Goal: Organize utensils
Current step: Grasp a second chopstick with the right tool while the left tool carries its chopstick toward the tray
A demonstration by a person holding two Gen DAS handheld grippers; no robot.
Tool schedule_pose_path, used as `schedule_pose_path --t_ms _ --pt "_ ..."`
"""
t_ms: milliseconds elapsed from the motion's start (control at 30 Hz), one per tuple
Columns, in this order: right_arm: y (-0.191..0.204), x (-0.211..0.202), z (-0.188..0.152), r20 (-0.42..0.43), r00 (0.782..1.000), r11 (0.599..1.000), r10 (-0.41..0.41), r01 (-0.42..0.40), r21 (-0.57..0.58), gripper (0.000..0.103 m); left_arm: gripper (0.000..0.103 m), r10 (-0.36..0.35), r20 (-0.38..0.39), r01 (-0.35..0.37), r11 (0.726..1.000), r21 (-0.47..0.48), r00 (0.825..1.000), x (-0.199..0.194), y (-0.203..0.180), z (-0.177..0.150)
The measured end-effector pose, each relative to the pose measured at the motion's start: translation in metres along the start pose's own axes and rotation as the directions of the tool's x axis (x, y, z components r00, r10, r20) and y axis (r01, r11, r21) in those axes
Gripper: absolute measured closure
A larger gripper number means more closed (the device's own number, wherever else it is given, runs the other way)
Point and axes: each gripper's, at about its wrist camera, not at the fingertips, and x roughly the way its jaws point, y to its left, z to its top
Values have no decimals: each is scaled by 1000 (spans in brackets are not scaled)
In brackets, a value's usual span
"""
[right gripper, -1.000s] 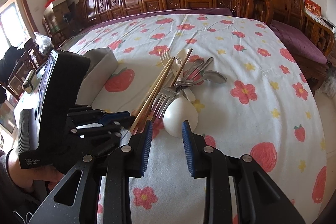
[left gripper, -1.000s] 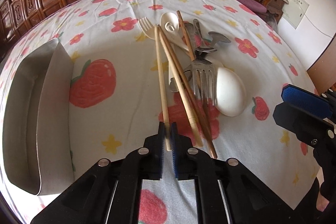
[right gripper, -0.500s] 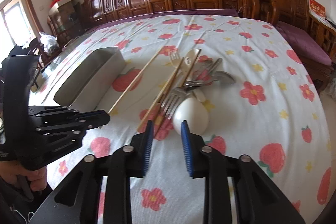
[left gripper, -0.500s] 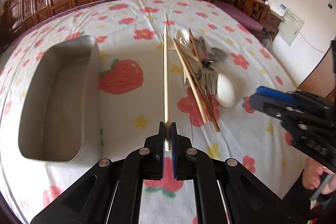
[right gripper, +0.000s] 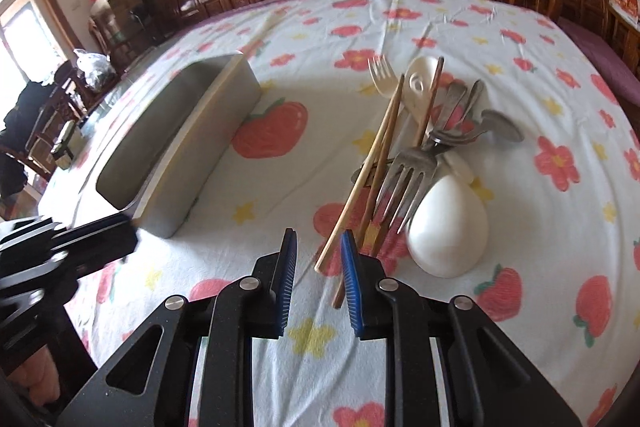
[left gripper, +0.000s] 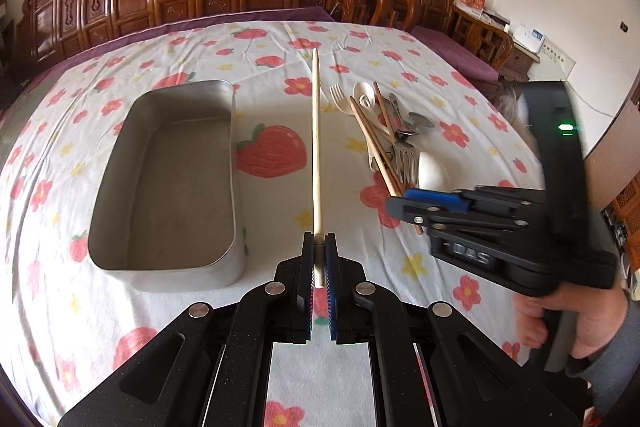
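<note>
The left gripper (left gripper: 319,247) is pressed tight on the butt end of one pale chopstick (left gripper: 316,147), which now stands clear of the heap and points out over the flowered cloth (left gripper: 280,75); a second ago it still lay against the other sticks. The metal tray (left gripper: 236,187), earlier off at the left edge of that view, now sits just left of the raised stick (open side up, nothing in it). The right gripper (right gripper: 318,259) has come down to the near end of the utensil pile (right gripper: 404,155): its jaws are narrower than before but not yet gripping, with the butt of a light chopstick (right gripper: 352,203) between the blue pads. Beside the pile, the white ladle (right gripper: 448,227) lies bowl down.
</note>
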Motion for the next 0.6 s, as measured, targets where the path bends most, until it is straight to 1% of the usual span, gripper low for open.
schedule_pose_path --t_ms 67,267,433,467,533,600 --pt "1 8 1 -28 999 999 -35 35 -2 78 99 -2 6 2 1000 -4 1000 -3 2 -2" --pt "0 17 5 -43 998 999 -47 48 26 78 99 -12 23 12 1000 -15 1000 -13 7 -4" --pt "3 26 12 -58 995 996 -79 81 33 78 99 -12 26 13 1000 -25 1000 -15 11 -6" --pt "4 27 13 -61 994 995 -87 89 35 80 99 -11 26 11 1000 -27 1000 -16 12 -7" --pt "5 28 15 -67 993 994 -100 102 35 91 99 -8 28 8 1000 -28 1000 -17 14 -7" --pt "3 26 16 -66 993 994 -93 96 49 97 99 -5 28 6 999 -32 1000 -19 16 -8"
